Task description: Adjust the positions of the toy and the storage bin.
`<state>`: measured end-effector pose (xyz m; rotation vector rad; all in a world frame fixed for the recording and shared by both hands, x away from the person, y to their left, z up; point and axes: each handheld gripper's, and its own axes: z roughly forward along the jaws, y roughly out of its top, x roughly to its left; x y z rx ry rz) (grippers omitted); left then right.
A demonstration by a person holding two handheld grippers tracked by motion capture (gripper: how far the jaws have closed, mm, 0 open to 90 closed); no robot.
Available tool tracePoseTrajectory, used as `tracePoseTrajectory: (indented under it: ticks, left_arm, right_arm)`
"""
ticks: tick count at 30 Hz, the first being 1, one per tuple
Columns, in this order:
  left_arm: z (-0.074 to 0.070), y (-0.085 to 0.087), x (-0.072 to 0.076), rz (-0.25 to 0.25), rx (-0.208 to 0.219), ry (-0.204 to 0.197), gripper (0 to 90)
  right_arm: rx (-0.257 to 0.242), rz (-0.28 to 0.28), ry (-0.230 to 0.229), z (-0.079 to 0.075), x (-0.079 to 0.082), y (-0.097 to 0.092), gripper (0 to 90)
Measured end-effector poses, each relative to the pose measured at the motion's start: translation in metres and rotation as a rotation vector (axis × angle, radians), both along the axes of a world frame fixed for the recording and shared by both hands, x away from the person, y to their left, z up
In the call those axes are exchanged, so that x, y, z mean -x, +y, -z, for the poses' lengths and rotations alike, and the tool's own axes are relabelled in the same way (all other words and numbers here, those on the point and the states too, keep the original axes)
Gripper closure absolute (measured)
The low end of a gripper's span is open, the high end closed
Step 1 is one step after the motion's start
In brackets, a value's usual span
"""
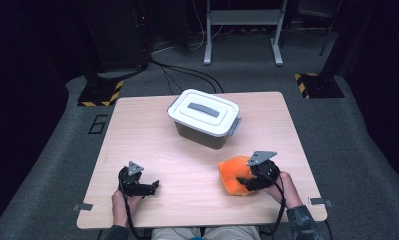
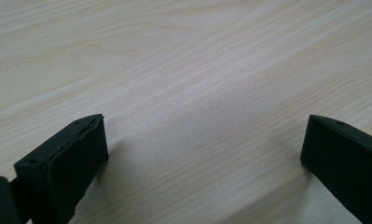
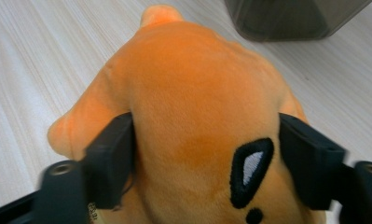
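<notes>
A person seated at a wooden table works two hand-held grippers, and the right gripper has its jaws set on either side of an orange plush near the table's front right. In the right gripper view the two black pads press into the soft flanks of the plush, one on each side, and the fabric bulges slightly around them; the jaws stand about half closed, stopped by the toy's bulk rather than by each other. The toy lies on the tabletop, gripped across its width (an embroidered black-and-white mark shows near one pad), which looks like the natural way to take a soft, rounded thing that offers no handle.

The left gripper rests low over the table's front left, well apart from the plush. Its own view shows both jaws spread wide with nothing but bare wood grain between them, so it holds nothing and appears to be waiting.

Beyond the plush, toward the table's middle, stands a grey box with a white lid closed on it. Judging by the layout, the plush is probably bound for the box, in which case the free gripper would have to take off the lid first.
</notes>
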<state>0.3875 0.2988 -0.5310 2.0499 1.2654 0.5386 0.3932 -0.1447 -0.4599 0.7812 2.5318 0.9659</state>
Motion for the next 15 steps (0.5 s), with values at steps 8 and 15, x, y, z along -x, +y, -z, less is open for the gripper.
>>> tracePoseTrajectory:
  ticks: [8,15]
  left_arm:
    - [0.001,0.000,0.000,-0.005,0.004,-0.006,0.6]
    - [0.001,0.000,0.000,-0.006,0.006,-0.008,0.7]
  right_arm:
    - [-0.102,0.038,0.005,0.004,0.007,-0.015,61.5]
    - [-0.131,0.092,-0.036,-0.003,0.014,-0.020,64.2]
